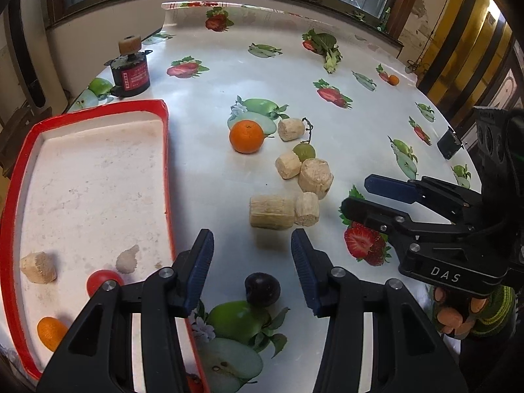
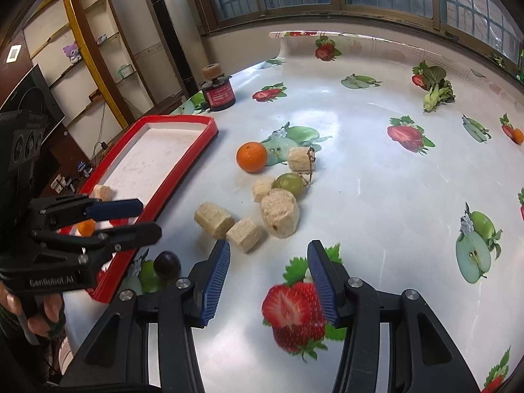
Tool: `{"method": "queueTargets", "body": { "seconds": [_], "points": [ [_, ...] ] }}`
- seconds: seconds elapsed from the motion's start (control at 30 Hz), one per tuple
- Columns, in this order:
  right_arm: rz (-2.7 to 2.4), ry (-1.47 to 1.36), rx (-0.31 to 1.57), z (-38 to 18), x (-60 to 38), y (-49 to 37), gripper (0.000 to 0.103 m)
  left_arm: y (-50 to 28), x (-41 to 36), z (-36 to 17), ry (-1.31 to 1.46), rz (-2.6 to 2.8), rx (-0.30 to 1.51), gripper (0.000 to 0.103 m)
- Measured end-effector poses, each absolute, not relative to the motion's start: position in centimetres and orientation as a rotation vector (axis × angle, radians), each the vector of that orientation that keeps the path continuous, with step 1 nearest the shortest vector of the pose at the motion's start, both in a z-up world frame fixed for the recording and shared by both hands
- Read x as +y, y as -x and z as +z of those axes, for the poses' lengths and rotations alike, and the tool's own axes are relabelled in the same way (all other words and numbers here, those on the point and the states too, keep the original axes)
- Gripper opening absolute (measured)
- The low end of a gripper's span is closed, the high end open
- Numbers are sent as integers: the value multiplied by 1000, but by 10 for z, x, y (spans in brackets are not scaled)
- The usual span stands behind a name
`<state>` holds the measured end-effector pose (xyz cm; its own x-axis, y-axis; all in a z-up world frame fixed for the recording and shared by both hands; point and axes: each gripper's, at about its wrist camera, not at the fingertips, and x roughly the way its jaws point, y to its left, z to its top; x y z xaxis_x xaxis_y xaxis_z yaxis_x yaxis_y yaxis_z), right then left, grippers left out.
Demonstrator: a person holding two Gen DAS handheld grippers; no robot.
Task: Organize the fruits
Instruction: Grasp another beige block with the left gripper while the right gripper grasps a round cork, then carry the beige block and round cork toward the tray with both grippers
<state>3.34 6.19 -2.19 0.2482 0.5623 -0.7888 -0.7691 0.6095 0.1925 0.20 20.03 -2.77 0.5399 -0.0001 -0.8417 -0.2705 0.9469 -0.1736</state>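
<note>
My left gripper (image 1: 251, 242) hangs open just right of the red tray (image 1: 131, 105). A dark plum (image 1: 262, 290) lies on the table beneath its fingers, untouched. Farther out are an orange (image 1: 246, 136), a green grape (image 1: 304, 151) with a stem, and several tan chunks (image 1: 316, 173). In the tray lie a small orange fruit (image 1: 49, 332), a red fruit (image 1: 100, 280) and a tan chunk (image 1: 38, 267). My right gripper (image 2: 268, 249) is open and empty above a printed strawberry, close to the chunks (image 2: 244, 237). The right wrist view also has the left gripper (image 2: 149, 217), plum (image 2: 167, 263) and orange (image 2: 251, 156).
A black and red cylinder (image 1: 131, 72) stands behind the tray. Leafy greens (image 1: 324, 47) and a small orange fruit (image 1: 393, 79) lie far back on the right. The tablecloth carries printed fruit. A person's hand (image 2: 46, 311) holds the left gripper.
</note>
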Motion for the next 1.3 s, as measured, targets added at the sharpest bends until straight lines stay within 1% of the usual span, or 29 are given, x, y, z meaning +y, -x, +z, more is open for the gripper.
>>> {"method": "queueTargets", "body": {
  "seconds": [0.3,0.33,0.4,0.47,0.5,0.53,0.57,0.6,0.83,1.3],
  "points": [
    [929,241,1004,-43,89,-62,50,-30,194,-49,292,140,1052,47],
    [928,240,1011,-45,92,-65,48,-33,194,-51,292,141,1058,47],
    [948,210,1025,-48,93,-70,46,-38,196,-57,299,138,1070,47],
    [951,196,1031,-49,91,-73,36,-42,196,-63,303,132,1081,47],
    [950,195,1032,-49,90,-74,35,-43,195,-62,291,137,1067,47],
    [945,199,1029,-49,88,-73,35,-44,195,-62,287,135,1069,47],
    [939,204,1023,-48,85,-73,35,-45,194,-62,284,131,1064,44],
    [934,207,1020,-47,82,-72,35,-45,193,-62,282,127,1064,34],
    [912,182,1012,-39,61,-73,35,-42,191,-57,280,112,1055,33],
    [928,189,960,-10,51,-50,35,-10,196,-18,246,139,970,33]
  ]
}}
